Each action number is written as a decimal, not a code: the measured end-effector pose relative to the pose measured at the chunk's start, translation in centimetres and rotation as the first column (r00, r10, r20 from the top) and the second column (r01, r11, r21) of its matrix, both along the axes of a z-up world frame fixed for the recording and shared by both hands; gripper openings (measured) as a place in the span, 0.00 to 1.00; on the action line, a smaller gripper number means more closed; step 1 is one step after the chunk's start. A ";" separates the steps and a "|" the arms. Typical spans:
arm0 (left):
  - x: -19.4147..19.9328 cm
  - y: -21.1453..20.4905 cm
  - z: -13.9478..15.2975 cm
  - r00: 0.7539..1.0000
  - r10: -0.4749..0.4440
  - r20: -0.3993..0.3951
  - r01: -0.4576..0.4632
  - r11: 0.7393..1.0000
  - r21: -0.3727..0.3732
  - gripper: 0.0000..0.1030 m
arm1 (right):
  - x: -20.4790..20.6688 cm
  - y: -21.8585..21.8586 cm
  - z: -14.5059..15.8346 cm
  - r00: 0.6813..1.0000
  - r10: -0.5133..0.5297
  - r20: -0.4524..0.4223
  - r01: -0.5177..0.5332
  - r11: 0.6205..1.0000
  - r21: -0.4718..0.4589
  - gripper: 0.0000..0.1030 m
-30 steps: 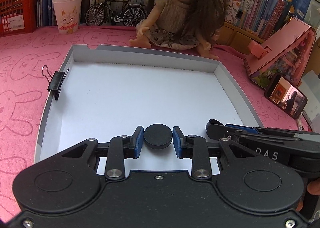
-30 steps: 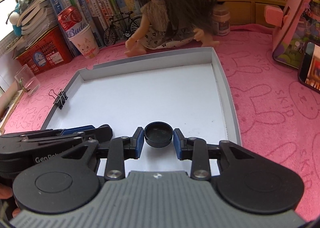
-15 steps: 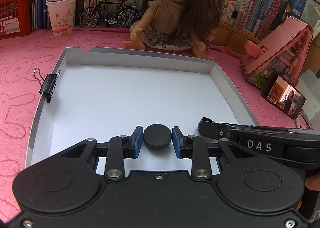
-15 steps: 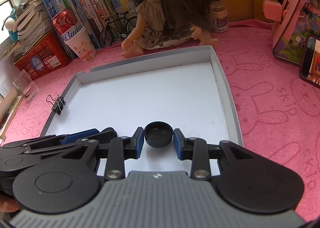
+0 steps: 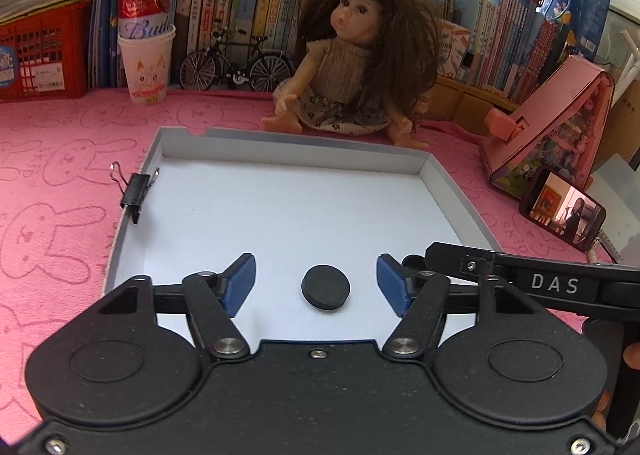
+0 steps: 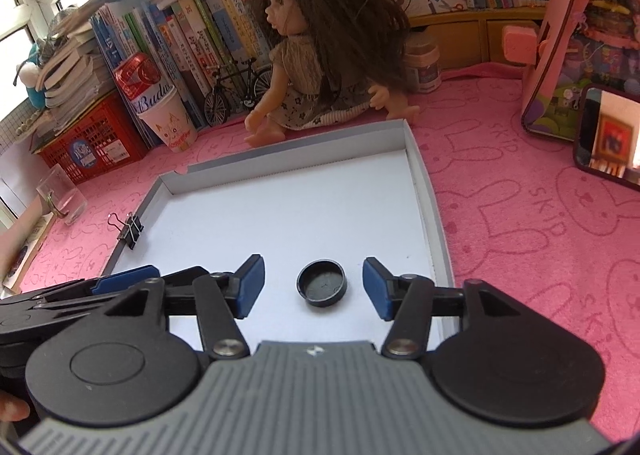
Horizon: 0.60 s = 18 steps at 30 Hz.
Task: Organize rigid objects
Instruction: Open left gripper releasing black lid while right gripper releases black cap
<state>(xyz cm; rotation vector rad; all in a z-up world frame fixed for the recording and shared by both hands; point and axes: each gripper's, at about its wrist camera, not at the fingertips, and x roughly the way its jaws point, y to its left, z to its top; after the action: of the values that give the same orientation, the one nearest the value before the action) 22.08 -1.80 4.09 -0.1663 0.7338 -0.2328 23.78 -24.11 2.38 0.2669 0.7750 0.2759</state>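
2 black round caps (image 5: 325,286) (image 6: 321,288), flat in white tray (image 5: 280,211)

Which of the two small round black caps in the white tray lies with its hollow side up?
The round black cap between the right gripper's opening fingers shows its hollow; the left gripper's flat-topped cap does not.

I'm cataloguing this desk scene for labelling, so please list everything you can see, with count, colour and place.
tray: one, grey-white, middle of the pink cloth
flat cap: one, black, in the tray, between the left jaws
hollow cap: one, black, in the tray, between the right jaws
binder clip: one, black, on the tray's left wall
doll: one, brown-haired, behind the tray
paper cup: one, white, back left, holding a red can
phone: one, dark, right
left gripper: black, jaws opening
right gripper: grey, jaws opening
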 end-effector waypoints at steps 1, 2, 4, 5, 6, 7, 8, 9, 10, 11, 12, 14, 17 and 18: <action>-0.4 0.2 0.2 1.000 0.004 0.010 -0.004 1.000 -0.005 0.70 | -0.3 -0.1 0.2 1.000 -0.005 0.008 0.005 1.000 0.004 0.73; -0.7 0.3 0.3 1.000 0.005 0.017 -0.005 1.000 -0.010 0.73 | -0.6 -0.4 0.4 1.000 -0.009 0.018 0.009 1.000 0.009 0.76; -1.5 0.6 0.7 0.999 0.003 0.032 -0.002 1.000 -0.017 0.75 | -1.2 -0.8 0.7 0.999 -0.014 0.035 0.013 1.000 0.017 0.81; -1.8 0.7 0.8 0.999 0.001 0.039 0.000 1.000 -0.016 0.76 | -1.5 -0.9 0.8 0.999 -0.015 0.044 0.014 1.000 0.017 0.83; -2.3 0.8 0.9 0.999 -0.002 0.049 0.003 1.000 -0.010 0.77 | -1.9 -1.0 0.9 0.998 -0.013 0.054 0.013 1.000 0.015 0.83; -2.7 0.8 1.1 0.998 -0.003 0.058 0.004 1.000 -0.004 0.77 | -2.2 -1.0 1.0 0.998 -0.012 0.062 0.011 1.000 0.012 0.84; -3.1 0.8 1.2 0.998 -0.005 0.067 0.004 1.000 0.002 0.78 | -2.6 -1.0 1.2 0.997 -0.010 0.073 0.009 1.000 0.006 0.84; -3.7 0.8 1.2 0.997 -0.005 0.077 0.005 1.000 0.007 0.79 | -3.0 -1.0 1.3 0.996 -0.008 0.084 0.008 1.000 0.000 0.84; -4.2 0.8 1.3 0.996 -0.008 0.083 0.008 1.000 0.010 0.79 | -3.4 -1.0 1.4 0.996 -0.007 0.094 0.007 1.000 -0.008 0.85; -4.7 0.8 1.4 0.996 -0.013 0.091 0.012 1.000 0.012 0.80 | -3.8 -1.0 1.5 0.995 -0.005 0.104 0.007 1.000 -0.013 0.85; -5.2 0.8 1.4 0.995 -0.019 0.099 0.017 1.000 0.013 0.81 | -4.2 -1.0 1.7 0.994 -0.003 0.113 0.005 1.000 -0.017 0.85; -6.2 0.9 1.5 0.993 -0.031 0.115 0.029 0.999 0.020 0.82 | -5.0 -1.1 1.9 0.992 0.000 0.130 0.003 1.000 -0.022 0.86; -7.6 0.9 1.7 0.989 -0.051 0.139 0.047 0.998 0.032 0.82 | -6.3 -1.1 2.3 0.988 0.004 0.157 0.001 0.999 -0.034 0.88; -8.1 0.9 1.7 0.988 -0.054 0.144 0.050 0.998 0.031 0.83 | -6.7 -1.2 2.4 0.986 0.005 0.167 0.001 0.999 -0.039 0.88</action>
<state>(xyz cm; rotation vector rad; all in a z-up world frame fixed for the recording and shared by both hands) 13.99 -0.88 5.82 -0.1028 0.5969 -0.2813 17.05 -25.27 4.74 0.2035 0.6140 0.2811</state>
